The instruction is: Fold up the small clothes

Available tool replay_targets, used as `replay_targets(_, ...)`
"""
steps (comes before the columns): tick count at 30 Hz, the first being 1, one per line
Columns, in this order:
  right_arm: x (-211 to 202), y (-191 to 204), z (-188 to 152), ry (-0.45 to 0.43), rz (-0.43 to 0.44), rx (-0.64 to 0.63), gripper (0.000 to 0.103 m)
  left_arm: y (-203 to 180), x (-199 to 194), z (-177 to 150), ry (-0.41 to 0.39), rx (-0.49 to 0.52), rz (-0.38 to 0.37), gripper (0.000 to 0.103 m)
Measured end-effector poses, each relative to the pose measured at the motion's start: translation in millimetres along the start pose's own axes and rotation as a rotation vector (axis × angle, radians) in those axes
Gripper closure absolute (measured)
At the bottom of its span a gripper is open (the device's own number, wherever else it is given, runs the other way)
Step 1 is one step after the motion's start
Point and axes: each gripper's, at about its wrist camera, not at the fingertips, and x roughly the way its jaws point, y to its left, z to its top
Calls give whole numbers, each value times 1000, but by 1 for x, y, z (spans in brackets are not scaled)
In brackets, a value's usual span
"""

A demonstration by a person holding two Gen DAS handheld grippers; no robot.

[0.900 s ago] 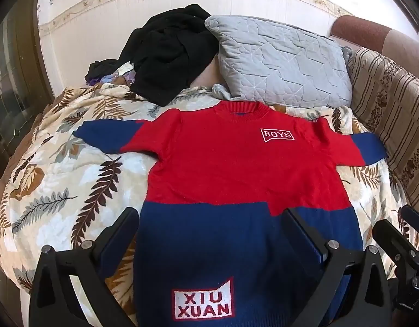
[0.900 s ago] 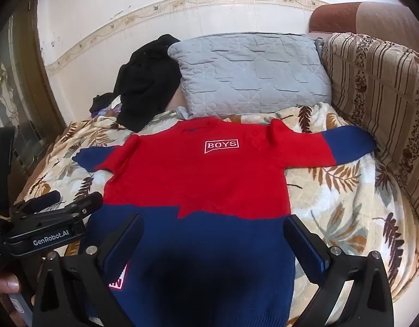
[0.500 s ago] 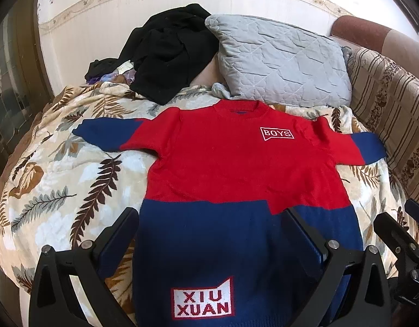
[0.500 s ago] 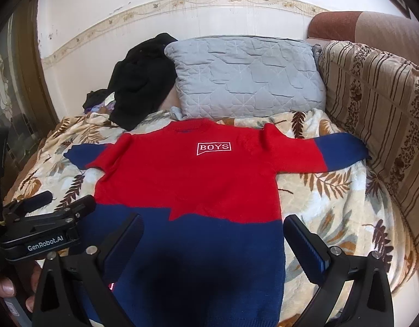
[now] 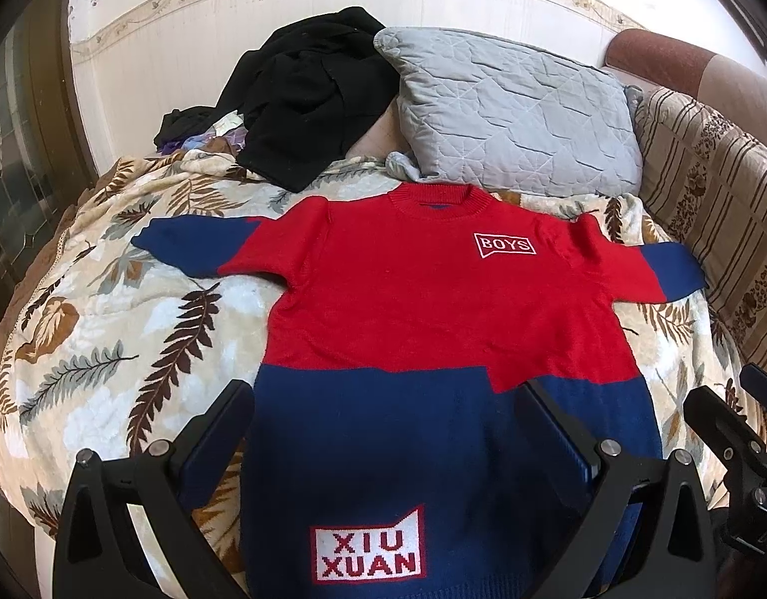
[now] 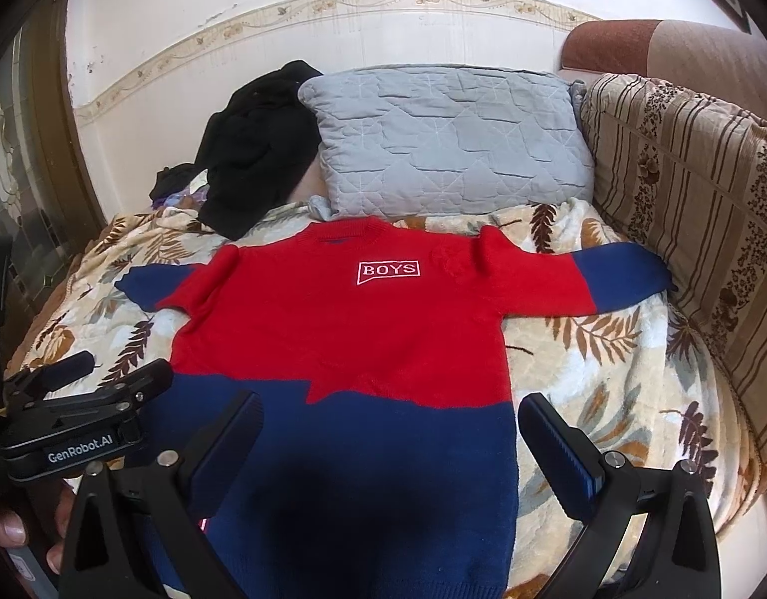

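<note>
A small red and navy sweater [image 5: 423, 309] lies flat and face up on the bed, both sleeves spread out; it also shows in the right wrist view [image 6: 343, 339]. It bears a "BOYS" patch on the chest and an "XIU XUAN" patch near the hem. My left gripper [image 5: 383, 429] is open and empty, hovering over the sweater's navy lower part. My right gripper [image 6: 388, 439] is open and empty above the navy lower right part. Each gripper shows at the edge of the other's view.
The bed has a leaf-print blanket [image 5: 109, 329]. A grey quilted pillow [image 5: 513, 115] and a heap of black clothes [image 5: 308, 90] lie at the head by the wall. A striped sofa back [image 6: 692, 209] borders the right side.
The right gripper has drifted a little rightward and back, so the sweater sits further left in its view. The left gripper has barely moved. The sweater has not moved.
</note>
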Motion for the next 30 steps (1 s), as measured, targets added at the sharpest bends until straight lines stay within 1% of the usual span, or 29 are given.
replay_targets(5,1,0,0,-19,8,7,0,-1,0,0,2,0,-4,0)
replay_targets(8,1,0,0,-10,6,6,0,-2,1,0,5,0,-3,0)
replay_targets(10,3,-1,0,-14,16,15,0,-3,1,0,6,1,-3,0)
replay_targets(11,3,-2,0,-40,33,30,0,-4,1,1,6,1,-2,0)
replay_targets(16,8,-4,0,-33,38,37,0,-7,3,2,9,4,1,0)
replay_targets(17,9,-4,1,-55,59,58,0,-8,4,2,10,4,1,0)
replay_targets(18,9,-4,1,-59,63,64,0,-8,5,2,12,4,-1,0)
replay_targets(23,16,-10,2,-51,74,74,0,-3,10,3,12,-6,-10,0)
replay_targets(24,20,-16,3,-47,93,79,0,2,12,4,7,-21,-13,0)
replay_targets(26,30,-41,5,-55,173,132,0,23,17,6,-3,-65,1,0)
replay_targets(29,56,-103,11,-52,267,306,0,70,34,8,8,-151,97,0)
replay_targets(30,69,-131,15,-52,302,399,0,90,42,8,21,-185,133,0)
